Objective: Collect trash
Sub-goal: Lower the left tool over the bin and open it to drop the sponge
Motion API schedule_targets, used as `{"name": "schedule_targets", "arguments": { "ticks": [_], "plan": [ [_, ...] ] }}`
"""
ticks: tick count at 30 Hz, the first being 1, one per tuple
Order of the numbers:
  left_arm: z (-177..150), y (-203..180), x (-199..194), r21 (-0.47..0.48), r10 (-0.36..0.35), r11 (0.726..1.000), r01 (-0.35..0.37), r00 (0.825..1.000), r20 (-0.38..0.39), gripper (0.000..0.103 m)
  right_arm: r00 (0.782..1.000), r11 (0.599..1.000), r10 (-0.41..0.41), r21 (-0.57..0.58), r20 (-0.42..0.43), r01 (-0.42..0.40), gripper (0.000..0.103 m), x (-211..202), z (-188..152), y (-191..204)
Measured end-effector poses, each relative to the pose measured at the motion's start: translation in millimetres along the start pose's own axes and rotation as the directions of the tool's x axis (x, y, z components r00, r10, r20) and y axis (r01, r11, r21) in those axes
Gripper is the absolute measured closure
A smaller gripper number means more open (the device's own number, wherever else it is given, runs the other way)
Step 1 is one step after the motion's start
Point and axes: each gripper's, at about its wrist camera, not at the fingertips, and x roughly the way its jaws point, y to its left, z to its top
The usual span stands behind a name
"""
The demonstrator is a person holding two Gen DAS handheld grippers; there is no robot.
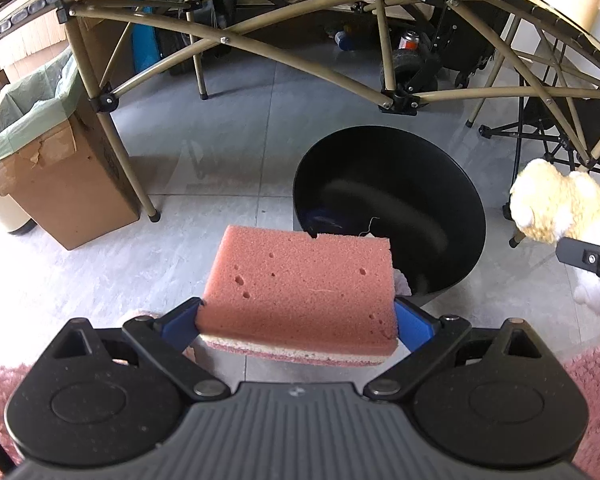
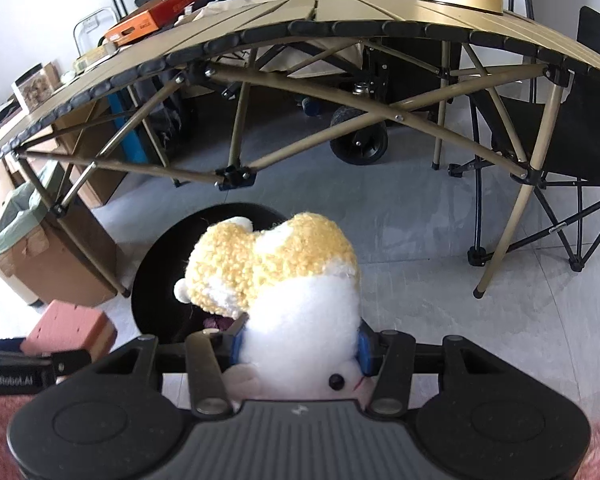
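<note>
My left gripper (image 1: pixel 296 322) is shut on a pink sponge (image 1: pixel 304 280) with a pale scouring layer underneath, held flat just short of the rim of a round black bin (image 1: pixel 384 208) on the floor. A little trash lies in the bin's bottom. My right gripper (image 2: pixel 300 346) is shut on a white and yellow plush toy (image 2: pixel 296 284), held above the near rim of the black bin (image 2: pixel 156 276). The plush toy (image 1: pixel 560 208) shows at the right edge of the left wrist view. The sponge (image 2: pixel 70 330) shows at the lower left of the right wrist view.
A folding table (image 2: pixel 340 20) with crossed tan legs stands just behind the bin. A cardboard box lined with a green bag (image 1: pixel 56 152) sits at the left. A black folding chair (image 2: pixel 560 184) is at the right. Pink rug (image 1: pixel 596 392) lies below the grippers.
</note>
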Motion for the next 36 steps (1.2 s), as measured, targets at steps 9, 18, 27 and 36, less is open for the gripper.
{"name": "schedule_targets", "arguments": {
  "ticks": [9, 18, 27, 36],
  "plan": [
    [30.0, -20.2, 16.0, -0.001, 0.012, 1.0, -0.012, 0.999, -0.044, 0.004, 0.999, 0.997, -0.037, 0.075, 0.005, 0.037, 0.054, 13.3, 5.1, -21.7],
    [59.6, -52.6, 38.3, 0.012, -0.017, 1.0, 0.018, 0.998, -0.053, 0.004, 0.997, 0.988, -0.078, 0.132, 0.008, 0.076, 0.054, 18.8, 7.4, -39.5],
    [79.1, -70.5, 58.5, -0.003, -0.018, 1.0, 0.018, 0.998, -0.061, 0.004, 0.993, 0.978, -0.121, 0.174, 0.013, 0.117, 0.054, 21.2, 7.0, -51.7],
    [83.2, -86.6, 62.4, 0.016, 0.015, 1.0, -0.015, 1.0, 0.002, 0.0, 0.994, 0.975, -0.109, 0.197, 0.002, 0.107, 0.054, 23.2, 6.4, -58.9]
  ]
}}
